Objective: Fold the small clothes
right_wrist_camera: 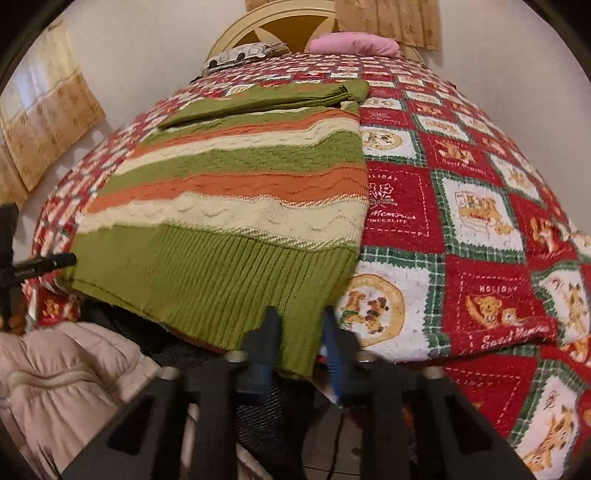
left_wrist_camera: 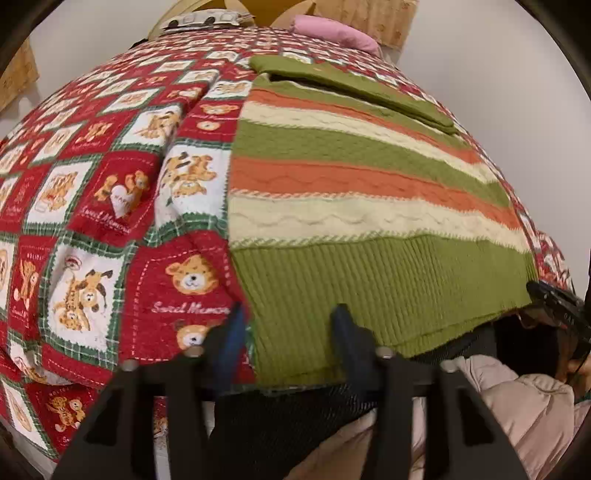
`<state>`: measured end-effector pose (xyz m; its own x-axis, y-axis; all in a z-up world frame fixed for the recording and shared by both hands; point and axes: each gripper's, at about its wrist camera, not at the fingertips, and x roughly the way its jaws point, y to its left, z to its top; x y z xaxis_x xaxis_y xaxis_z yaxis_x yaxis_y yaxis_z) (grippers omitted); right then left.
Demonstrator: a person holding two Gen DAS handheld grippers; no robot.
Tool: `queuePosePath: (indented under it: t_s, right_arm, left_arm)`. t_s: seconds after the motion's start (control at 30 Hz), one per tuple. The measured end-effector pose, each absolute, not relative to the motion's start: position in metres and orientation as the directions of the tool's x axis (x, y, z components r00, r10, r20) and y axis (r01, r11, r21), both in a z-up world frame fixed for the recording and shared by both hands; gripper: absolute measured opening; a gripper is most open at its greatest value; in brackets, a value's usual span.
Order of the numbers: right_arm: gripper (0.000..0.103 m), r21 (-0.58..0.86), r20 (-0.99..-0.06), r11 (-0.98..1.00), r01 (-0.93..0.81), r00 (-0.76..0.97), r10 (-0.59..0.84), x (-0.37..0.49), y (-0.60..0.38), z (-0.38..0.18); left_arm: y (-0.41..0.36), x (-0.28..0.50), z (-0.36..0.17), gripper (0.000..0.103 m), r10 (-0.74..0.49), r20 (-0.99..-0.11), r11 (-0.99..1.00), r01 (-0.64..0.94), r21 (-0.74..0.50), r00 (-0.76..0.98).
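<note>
Ahead of both tongs, striped sweater (left_wrist_camera: 369, 192) is lying sleeves-in; bottom fold pending. Left gripper (left_wrist_camera: 288, 321) is straddling hem corner, half-wide; right gripper (right_wrist_camera: 300, 325) is pinching opposite corner.

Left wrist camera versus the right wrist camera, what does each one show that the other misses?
Only the left wrist view shows the left hand-held gripper straddling the sweater's near left hem corner. Only the right wrist view shows the curtain and the right hand-held gripper pinching the near right hem corner. Both show the striped sweater on the teddy-bear quilt, the pink pillow and a beige padded sleeve.
</note>
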<state>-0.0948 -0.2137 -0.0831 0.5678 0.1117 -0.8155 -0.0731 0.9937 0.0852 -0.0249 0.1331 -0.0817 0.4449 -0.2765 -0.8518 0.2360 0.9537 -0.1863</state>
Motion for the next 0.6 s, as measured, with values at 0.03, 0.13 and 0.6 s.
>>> queuePosePath:
  t_s: [0.03,0.13,0.6]
  right_arm:
    - [0.011,0.095,-0.815,0.992,-0.078,0.566,0.123,-0.095,-0.214,-0.083]
    - [0.009,0.139,-0.812,0.988,-0.074,0.563,0.156,-0.095,-0.218,-0.084]
    - [0.008,0.26,-0.774,0.963,-0.073,0.581,0.252,-0.097,-0.227,-0.07]
  left_arm:
    - [0.132,-0.024,-0.082,0.039,-0.26,-0.856,0.958,0.231,-0.17,0.447]
    - [0.139,-0.022,-0.081,0.024,-0.257,-0.86,0.961,0.21,-0.18,0.441]
    - [0.14,-0.02,-0.064,0.026,-0.271,-0.848,0.95,0.266,-0.161,0.455]
